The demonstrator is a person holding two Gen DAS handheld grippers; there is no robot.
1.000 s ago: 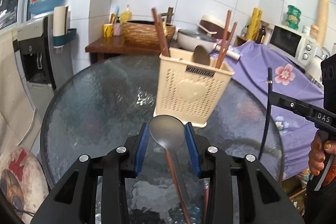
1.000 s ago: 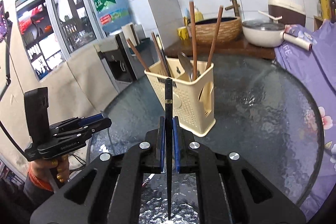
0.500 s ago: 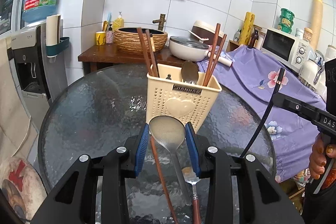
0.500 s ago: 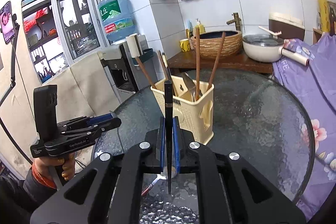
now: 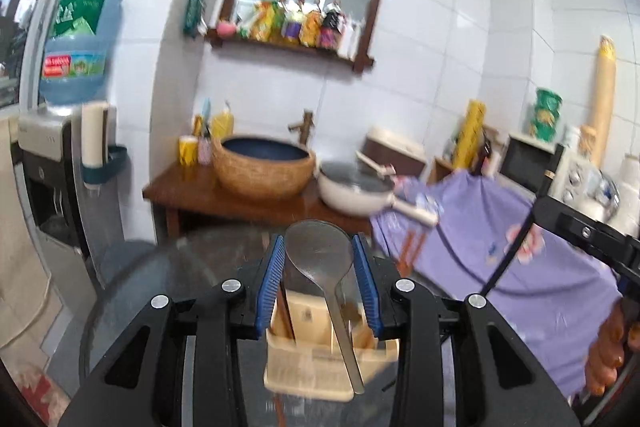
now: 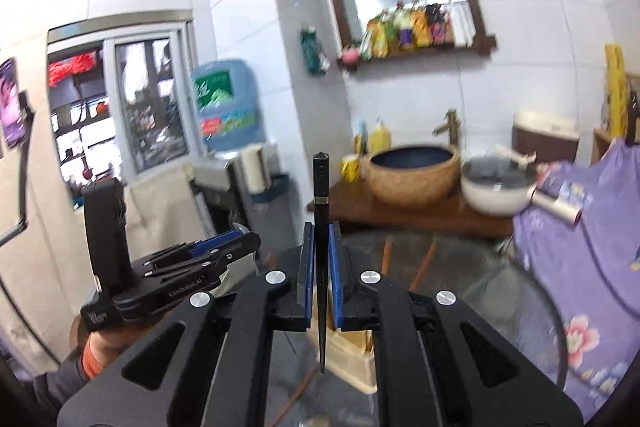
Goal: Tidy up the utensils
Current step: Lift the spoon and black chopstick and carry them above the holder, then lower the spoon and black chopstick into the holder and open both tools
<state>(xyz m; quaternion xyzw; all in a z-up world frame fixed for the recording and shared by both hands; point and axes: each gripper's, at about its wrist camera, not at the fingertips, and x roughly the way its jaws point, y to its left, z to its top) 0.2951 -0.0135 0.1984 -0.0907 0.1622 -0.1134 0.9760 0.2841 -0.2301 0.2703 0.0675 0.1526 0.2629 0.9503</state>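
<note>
My left gripper (image 5: pixel 319 259) is shut on a metal spoon (image 5: pixel 320 259), bowl up, with the handle hanging down over the cream utensil holder (image 5: pixel 308 367) right below it. My right gripper (image 6: pixel 319 259) is shut on a black chopstick (image 6: pixel 321 187), held upright with its thin tip pointing down beside the holder (image 6: pixel 352 359). Brown chopsticks (image 6: pixel 424 259) stand in the holder. The left gripper also shows at the left of the right wrist view (image 6: pixel 200 263). The right gripper with its chopstick shows at the right of the left wrist view (image 5: pixel 592 239).
The holder stands on a round glass table (image 6: pixel 480 291). Behind it are a wooden counter (image 5: pixel 224 195) with a woven basin (image 5: pixel 264 163) and a white pan (image 5: pixel 356 191). A purple flowered cloth (image 5: pixel 500 239) lies to the right. A water dispenser (image 5: pixel 52 163) stands to the left.
Both grippers have risen and come close over the holder, tilting up. The spoon and the black chopstick stay gripped. The holder has dropped to the bottom of both views.
</note>
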